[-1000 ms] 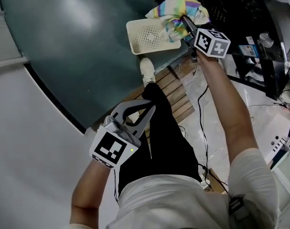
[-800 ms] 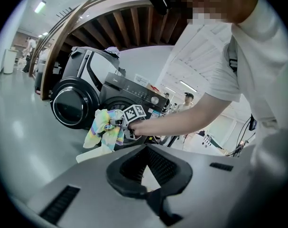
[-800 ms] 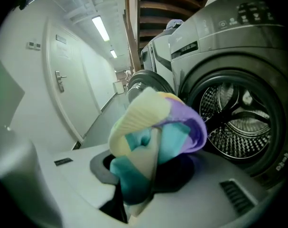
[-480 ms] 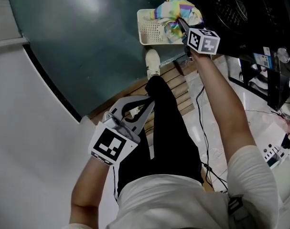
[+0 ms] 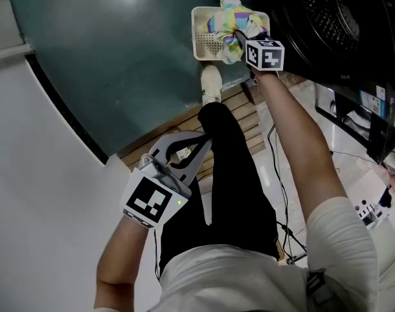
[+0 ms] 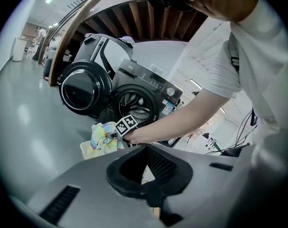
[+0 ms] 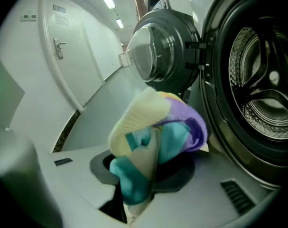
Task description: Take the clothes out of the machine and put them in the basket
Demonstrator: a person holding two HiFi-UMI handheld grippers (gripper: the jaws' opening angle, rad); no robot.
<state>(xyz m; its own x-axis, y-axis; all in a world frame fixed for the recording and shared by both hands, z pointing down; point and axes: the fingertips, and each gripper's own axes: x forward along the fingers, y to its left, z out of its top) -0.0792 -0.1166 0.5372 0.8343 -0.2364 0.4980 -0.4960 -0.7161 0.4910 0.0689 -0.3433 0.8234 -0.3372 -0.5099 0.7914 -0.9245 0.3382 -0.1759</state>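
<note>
A pastel rainbow cloth (image 5: pixel 226 26) hangs bunched in the cream perforated basket (image 5: pixel 207 43) on the floor. My right gripper (image 5: pixel 239 38) is shut on it, and in the right gripper view the cloth (image 7: pixel 153 141) fills the space between the jaws of the right gripper (image 7: pixel 139 184). The washing machine's open drum (image 7: pixel 262 94) is just to the right, with its door (image 7: pixel 158 56) swung out. My left gripper (image 5: pixel 192 147) hangs low beside the person's leg, jaws together and nothing in them. From the left gripper (image 6: pixel 146 172) I see the cloth (image 6: pixel 103 132), the basket (image 6: pixel 89 150) and the machine (image 6: pixel 134 106) ahead.
The person's black trouser leg and white shoe (image 5: pixel 210 86) stand between the two grippers. Wooden slats (image 5: pixel 239 119) and loose cables (image 5: pixel 275 174) lie on the floor by the machine. A second machine door (image 6: pixel 82 89) is at the left. A curved white wall borders the green floor (image 5: pixel 119 57).
My right gripper has come down with the cloth, from above the basket's right rim to inside the basket. The left gripper has sunk a little and stays shut.
</note>
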